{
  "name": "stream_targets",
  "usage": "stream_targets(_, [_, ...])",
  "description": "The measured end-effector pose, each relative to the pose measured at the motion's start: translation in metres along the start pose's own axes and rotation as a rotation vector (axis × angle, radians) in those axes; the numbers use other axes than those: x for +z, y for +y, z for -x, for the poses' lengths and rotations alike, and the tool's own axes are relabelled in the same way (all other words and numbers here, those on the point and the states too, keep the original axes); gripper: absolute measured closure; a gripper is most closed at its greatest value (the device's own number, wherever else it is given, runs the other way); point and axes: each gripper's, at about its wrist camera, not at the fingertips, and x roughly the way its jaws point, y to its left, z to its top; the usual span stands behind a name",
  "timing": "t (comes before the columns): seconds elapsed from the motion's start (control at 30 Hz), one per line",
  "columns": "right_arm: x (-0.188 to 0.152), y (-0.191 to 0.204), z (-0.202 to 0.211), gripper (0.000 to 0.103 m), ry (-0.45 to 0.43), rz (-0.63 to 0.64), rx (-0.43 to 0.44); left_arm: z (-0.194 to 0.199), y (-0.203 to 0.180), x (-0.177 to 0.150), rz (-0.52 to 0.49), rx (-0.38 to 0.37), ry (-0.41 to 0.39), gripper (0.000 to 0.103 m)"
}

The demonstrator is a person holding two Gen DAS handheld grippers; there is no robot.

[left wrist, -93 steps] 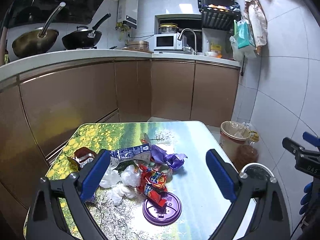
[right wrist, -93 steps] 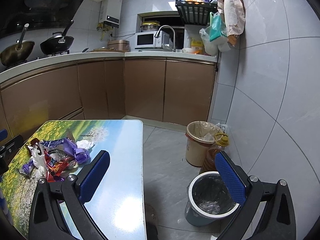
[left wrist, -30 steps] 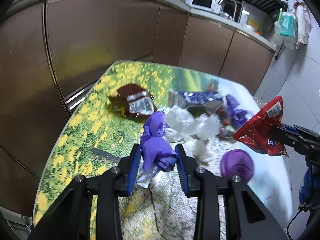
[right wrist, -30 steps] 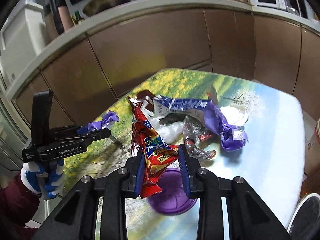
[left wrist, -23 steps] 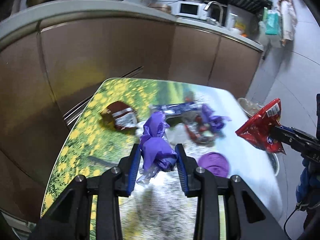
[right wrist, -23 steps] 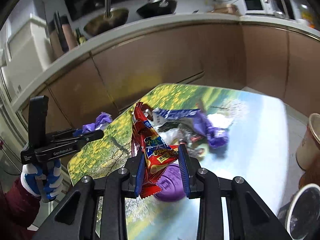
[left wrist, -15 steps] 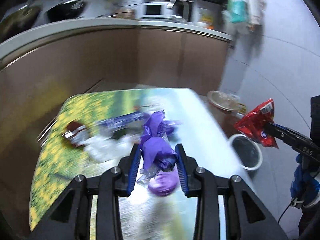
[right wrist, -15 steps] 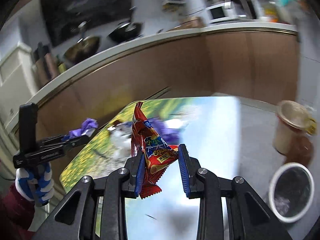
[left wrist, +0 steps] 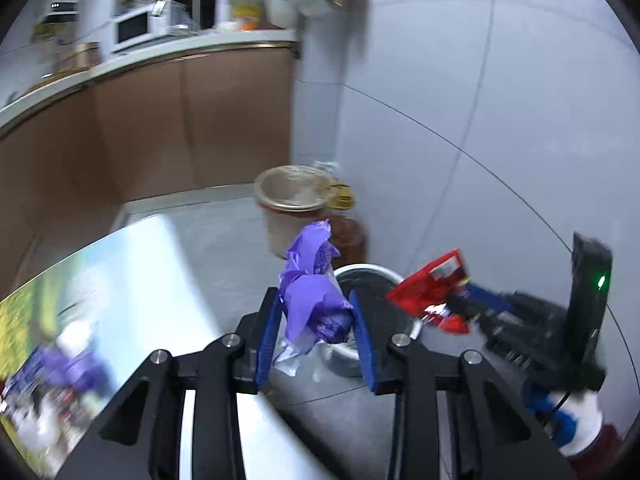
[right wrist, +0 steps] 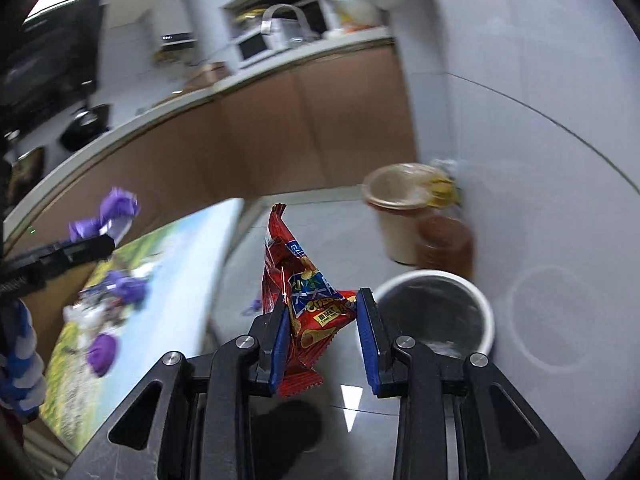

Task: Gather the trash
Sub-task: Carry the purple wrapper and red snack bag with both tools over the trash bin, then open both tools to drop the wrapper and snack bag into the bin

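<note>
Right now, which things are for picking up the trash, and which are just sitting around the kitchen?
For the job:
purple wrapper in the left gripper
red snack bag in the right gripper
white-rimmed trash bin
leftover wrappers and purple lid on the table

Just sitting around:
beige bucket
brown oil jug
microwave

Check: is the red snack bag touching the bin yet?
Apart. The right wrist view shows the red snack bag clamped in the right gripper, floor showing between it and the bin rim.
</note>
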Motion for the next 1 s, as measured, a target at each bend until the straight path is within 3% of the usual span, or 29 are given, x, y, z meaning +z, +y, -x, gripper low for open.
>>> stream_targets(0.23, [-0.001,-0.054,-0.060,0.071,0.063,-0.068,-0.124,-0.105,-0.045,0.032,-0.039,-0.080,0.097,0.069])
stream_targets(0.5, [0.008,-0.095,-0.122,0.068,0.109,-0.105,-0.206,-0.197,-0.061,0.042,0.001,-0.133,0.200,0.067])
stream_targets(0.63, [0.012,-0.109,-0.149,0.062,0.129,-0.097,-0.235,-0.230,-0.063,0.045,0.035,-0.163,0.231,0.049])
stream_targets(0.77, [0.008,-0.119,-0.166,0.054,0.160,-0.092,-0.266,-0.247,-0.059,0.047,0.061,-0.171,0.240,0.045])
stream_targets(1.0, [0.003,-0.116,-0.167,0.044,0.165,-0.062,-0.279,-0.220,-0.051,0.043,0.059,-0.158,0.194,0.045])
